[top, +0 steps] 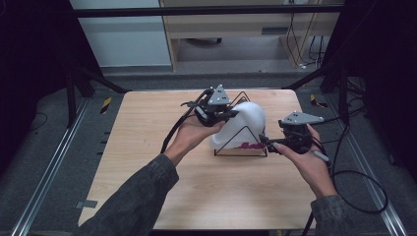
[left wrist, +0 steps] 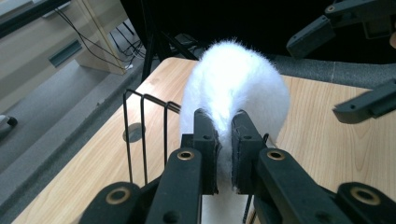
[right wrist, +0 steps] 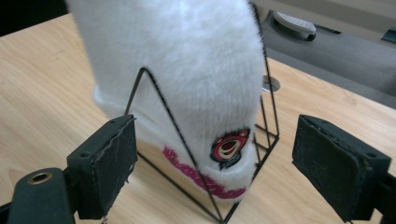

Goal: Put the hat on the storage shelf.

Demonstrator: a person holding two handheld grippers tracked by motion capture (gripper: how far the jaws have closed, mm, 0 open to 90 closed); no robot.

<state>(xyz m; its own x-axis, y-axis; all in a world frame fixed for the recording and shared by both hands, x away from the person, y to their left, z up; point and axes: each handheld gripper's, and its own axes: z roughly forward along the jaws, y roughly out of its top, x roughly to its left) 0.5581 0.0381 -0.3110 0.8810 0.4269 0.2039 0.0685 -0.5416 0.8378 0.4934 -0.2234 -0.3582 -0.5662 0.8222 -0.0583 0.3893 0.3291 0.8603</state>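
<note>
A white fluffy hat (top: 243, 123) with a pink hem (right wrist: 196, 179) and a round bear patch (right wrist: 229, 145) sits over a black wire stand (top: 241, 153) on the wooden table (top: 206, 191). My left gripper (top: 228, 114) is at the hat's upper left side. In the left gripper view, the left gripper (left wrist: 224, 121) is shut on a fold of the white fur (left wrist: 238, 84). My right gripper (top: 265, 142) is low at the stand's right corner. In the right gripper view, the right gripper (right wrist: 215, 140) stands open, its pads wide apart on either side of the hat's lower edge without touching it.
The stand's upright wires (left wrist: 142, 130) rise beside a round hole (left wrist: 134, 132) in the tabletop. A wooden cabinet (top: 246, 29) with hanging cables stands behind the table. Cables from both grippers trail across the table's right edge (top: 344, 172). Bare wood lies in front of the stand.
</note>
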